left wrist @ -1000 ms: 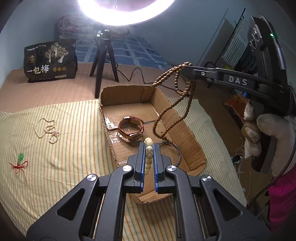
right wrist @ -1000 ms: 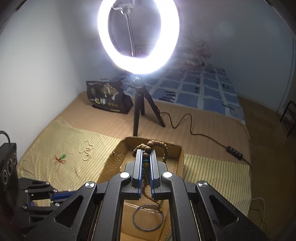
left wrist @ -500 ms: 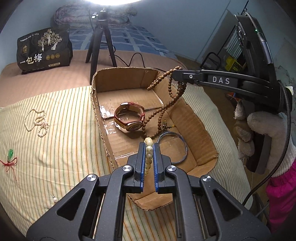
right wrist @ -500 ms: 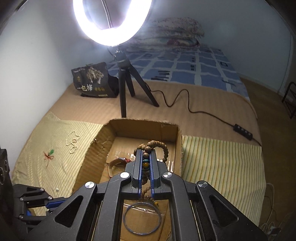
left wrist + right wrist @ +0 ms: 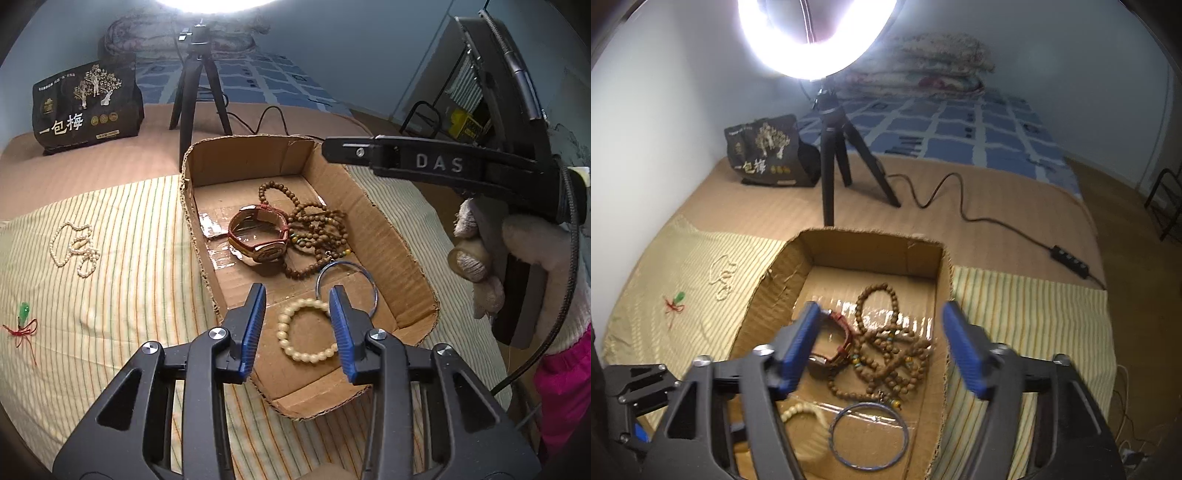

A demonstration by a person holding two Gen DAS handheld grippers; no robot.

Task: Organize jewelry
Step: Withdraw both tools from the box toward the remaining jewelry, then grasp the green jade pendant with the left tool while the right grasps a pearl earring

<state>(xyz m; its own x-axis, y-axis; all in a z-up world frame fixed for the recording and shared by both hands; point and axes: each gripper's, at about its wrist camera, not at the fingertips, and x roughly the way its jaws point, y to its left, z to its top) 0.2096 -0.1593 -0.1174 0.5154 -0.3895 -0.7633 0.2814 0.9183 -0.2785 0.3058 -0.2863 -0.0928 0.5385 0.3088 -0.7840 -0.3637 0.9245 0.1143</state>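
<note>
A cardboard tray lies on a striped cloth. In it lie a brown-strapped watch, a long brown bead necklace, a blue bangle and a cream bead bracelet. My left gripper is open just above the cream bracelet. My right gripper is open above the brown necklace; it also shows in the left wrist view, over the tray's far right. A pearl necklace and a green pendant on red cord lie on the cloth at left.
A ring light on a black tripod stands behind the tray, its cable running right. A black printed bag stands at back left. Folded bedding lies farther back.
Both grippers have opened. The cream bracelet dropped from the left one and the brown necklace from the right one; both now lie in the tray. Both grippers came lower over the tray.
</note>
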